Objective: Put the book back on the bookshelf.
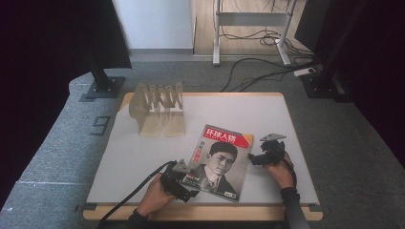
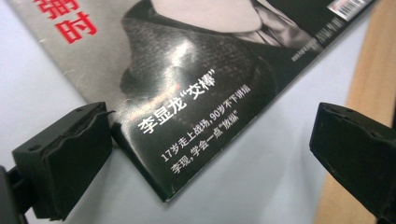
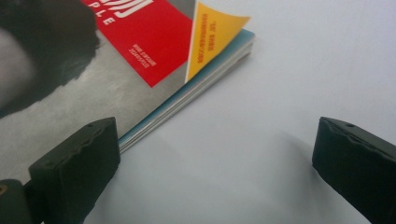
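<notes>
Magazine flat on table, left gripper and right gripper at its edges, fingers wide open, holding nothing

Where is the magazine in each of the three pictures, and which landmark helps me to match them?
High view: the magazine lies flat, right of centre, near the table's front edge.
Left gripper view: its dark lower corner fills the upper middle, between the open jaws.
Right gripper view: its page edge and curled yellow corner sit upper left.
Shared landmark: the white table mat under it.
</notes>
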